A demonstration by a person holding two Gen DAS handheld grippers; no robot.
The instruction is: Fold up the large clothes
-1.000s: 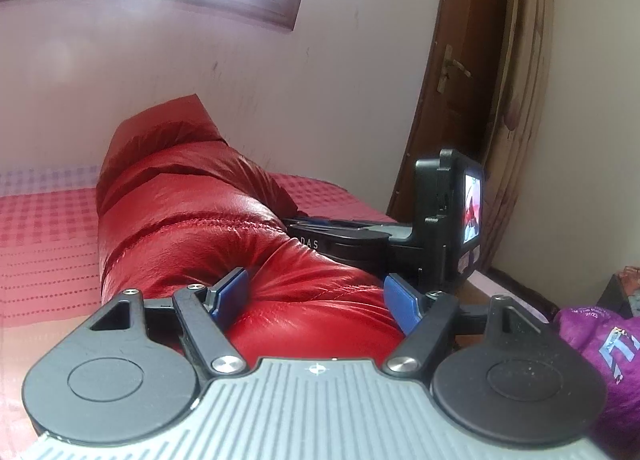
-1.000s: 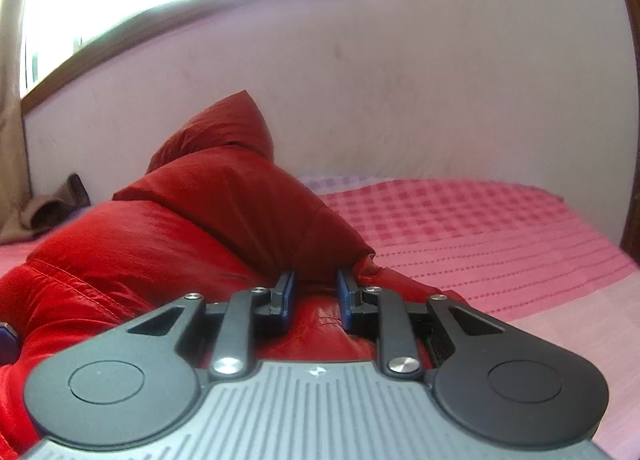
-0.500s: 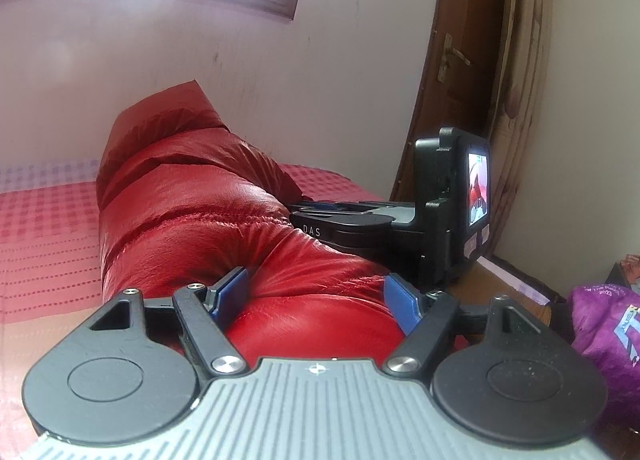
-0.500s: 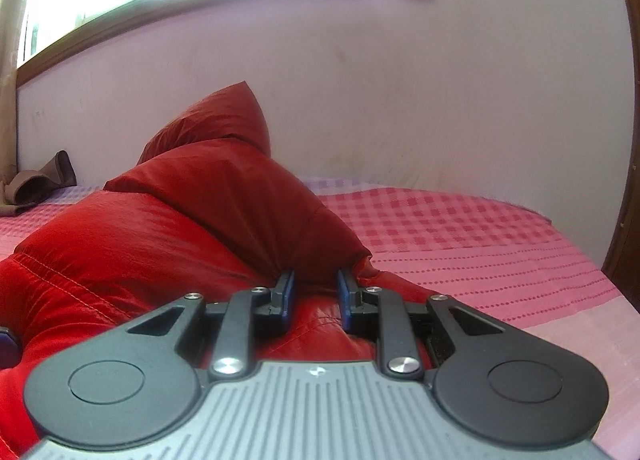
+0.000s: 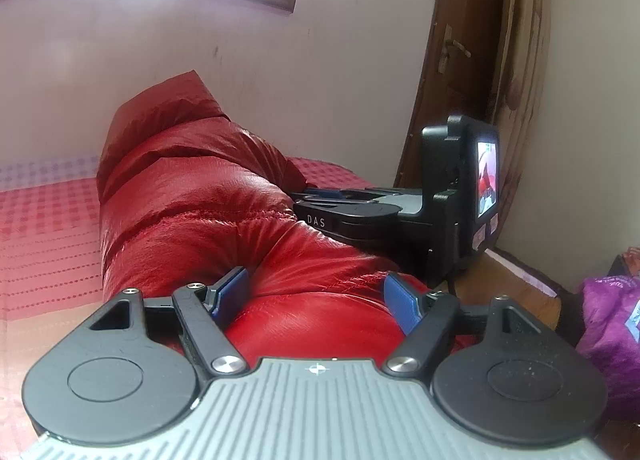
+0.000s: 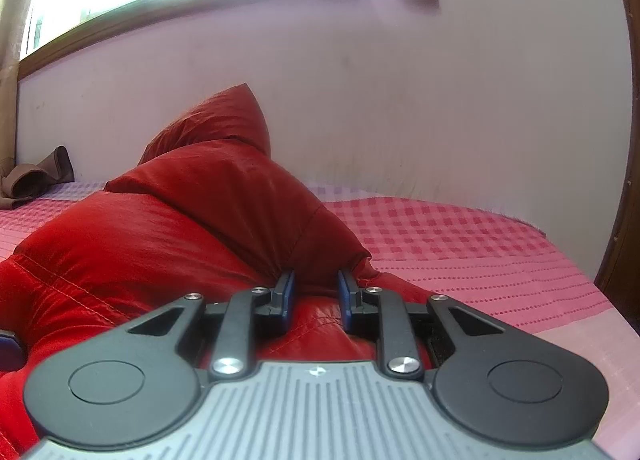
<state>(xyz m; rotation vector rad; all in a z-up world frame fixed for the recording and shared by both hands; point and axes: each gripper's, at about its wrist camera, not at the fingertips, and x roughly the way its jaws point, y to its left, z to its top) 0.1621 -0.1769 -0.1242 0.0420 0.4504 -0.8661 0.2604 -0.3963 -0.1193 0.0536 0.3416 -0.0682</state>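
Pink checked bedspread (image 6: 460, 244) below pale wall (image 6: 400, 100)

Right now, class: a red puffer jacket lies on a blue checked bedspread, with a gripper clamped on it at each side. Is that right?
Not quite. The bedspread is pink and red checked, not blue, as the right wrist view shows. The rest holds: the red puffer jacket lies on it, with the left gripper and right gripper clamped on it.

Shiny red puffer jacket (image 5: 192, 196), bunched lengthwise on pink checked bedspread (image 6: 460, 244), possibly half-folded
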